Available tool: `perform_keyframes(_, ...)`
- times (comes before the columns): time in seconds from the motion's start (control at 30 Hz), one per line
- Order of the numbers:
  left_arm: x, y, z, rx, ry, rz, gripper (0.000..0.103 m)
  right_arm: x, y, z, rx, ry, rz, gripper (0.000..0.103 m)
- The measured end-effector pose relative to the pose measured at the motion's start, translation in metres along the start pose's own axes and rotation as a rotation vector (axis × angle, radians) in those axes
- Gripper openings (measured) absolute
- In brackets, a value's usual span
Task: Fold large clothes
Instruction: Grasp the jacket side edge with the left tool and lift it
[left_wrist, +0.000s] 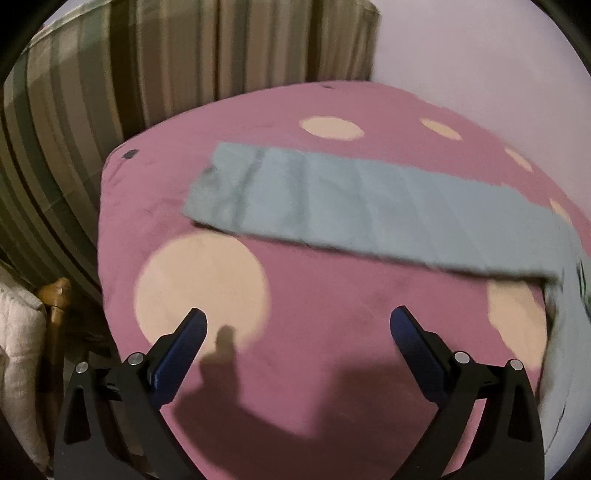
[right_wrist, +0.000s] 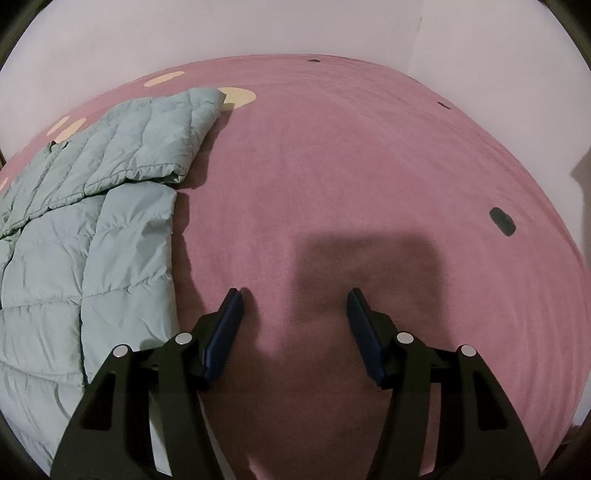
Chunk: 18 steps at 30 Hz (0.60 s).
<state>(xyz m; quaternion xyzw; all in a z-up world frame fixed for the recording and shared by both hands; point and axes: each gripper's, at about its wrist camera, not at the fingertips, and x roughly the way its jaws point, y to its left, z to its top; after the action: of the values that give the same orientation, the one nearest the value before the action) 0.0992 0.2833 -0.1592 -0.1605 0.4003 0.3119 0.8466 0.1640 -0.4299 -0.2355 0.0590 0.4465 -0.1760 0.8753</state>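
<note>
A pale teal quilted puffer jacket lies on the pink bed cover at the left of the right wrist view, one sleeve folded across its body. In the left wrist view a long sleeve of the jacket stretches flat across the cover, blurred, and the body runs off the right edge. My left gripper is open and empty above the cover, short of the sleeve. My right gripper is open and empty above bare cover, right of the jacket's edge.
The pink cover has cream round patches and small dark marks. Striped curtains hang beyond the bed at the left. A wooden bedpost and a white quilted item stand at the lower left. Pale walls lie behind.
</note>
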Motion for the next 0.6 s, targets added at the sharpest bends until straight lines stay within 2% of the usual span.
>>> perform_keyframes(0.13,0.023,0.043,0.031,-0.115,0.01,-0.003,0.098,0.001,0.0,0.0,-0.004,0.001,-0.003,0.06)
perform_keyframes(0.2,0.037,0.055,0.042,-0.131,0.022,0.006,0.098,0.001,0.001,0.001,-0.008,0.001,-0.008,0.06)
perform_keyframes(0.27,0.054,0.069,0.053,-0.173,0.052,-0.018,0.096,0.002,0.001,0.0,-0.01,0.001,-0.014,0.061)
perform_keyframes(0.3,0.06,0.075,0.057,-0.199,0.065,-0.04,0.082,0.001,0.002,0.0,-0.01,0.001,-0.017,0.061)
perform_keyframes(0.37,0.064,0.083,0.065,-0.231,0.05,-0.057,0.075,0.001,0.002,0.0,-0.01,0.001,-0.021,0.062)
perform_keyframes(0.4,0.066,0.084,0.071,-0.231,0.048,-0.088,0.068,0.001,0.002,0.0,-0.01,0.001,-0.024,0.063)
perform_keyframes(0.43,0.067,0.083,0.074,-0.23,0.05,-0.126,0.055,0.001,0.002,0.0,-0.01,0.001,-0.025,0.063)
perform_keyframes(0.47,0.068,0.083,0.077,-0.232,0.054,-0.159,0.051,0.001,0.003,0.0,-0.009,0.001,-0.025,0.063)
perform_keyframes(0.5,0.069,0.081,0.079,-0.23,0.06,-0.171,0.041,0.001,0.003,-0.001,-0.008,-0.001,-0.025,0.064)
perform_keyframes(0.53,0.07,0.077,0.082,-0.216,0.064,-0.184,0.028,0.001,0.003,0.0,-0.01,-0.002,-0.03,0.064)
perform_keyframes(0.6,0.073,0.073,0.084,-0.203,0.071,-0.229,0.018,0.0,0.003,0.0,-0.016,-0.005,-0.038,0.065)
